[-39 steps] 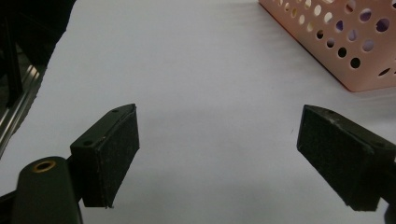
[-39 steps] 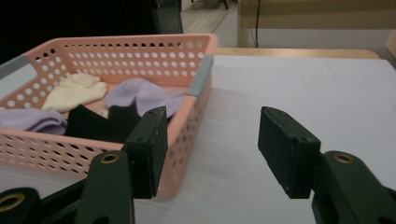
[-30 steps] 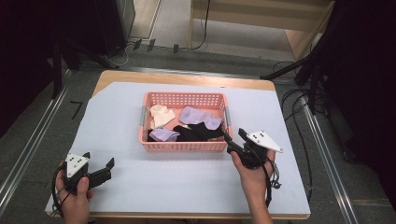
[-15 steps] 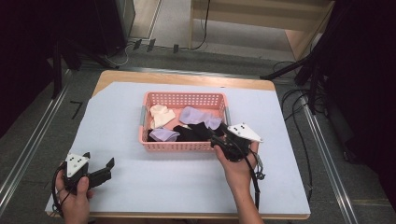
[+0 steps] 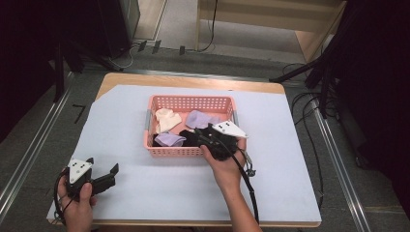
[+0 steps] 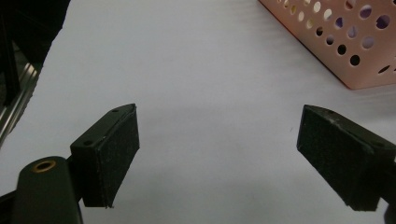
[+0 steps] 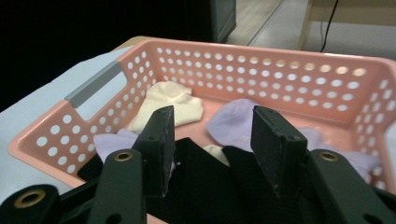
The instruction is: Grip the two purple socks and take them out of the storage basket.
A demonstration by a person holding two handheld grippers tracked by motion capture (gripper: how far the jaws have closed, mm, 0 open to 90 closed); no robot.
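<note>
A pink perforated basket [image 5: 188, 99] stands mid-table and holds a cream sock [image 5: 167, 120], two lavender socks [image 5: 199, 118] and a black sock [image 5: 187, 137]. My right gripper [image 5: 203, 136] reaches over the basket's front right rim. Its jaws have just been closing but still stand apart, open, just above the black sock [image 7: 210, 186], which lies below and between them. Beyond the jaws lie the cream sock [image 7: 168, 105] and a lavender sock [image 7: 233, 123]. My left gripper [image 5: 102, 165] rests open at the table's near left with nothing between its pads [image 6: 114, 154].
The table wears a pale blue-white cover [image 5: 270, 183], with bare room in front of and beside the basket. The basket's corner [image 6: 345, 46] lies off to the left gripper's upper right. Cables and metal rails run along the floor on both sides.
My right gripper has moved left and forward from beside the basket to over its front right rim, with its jaws narrower. The left hand has stayed put.
</note>
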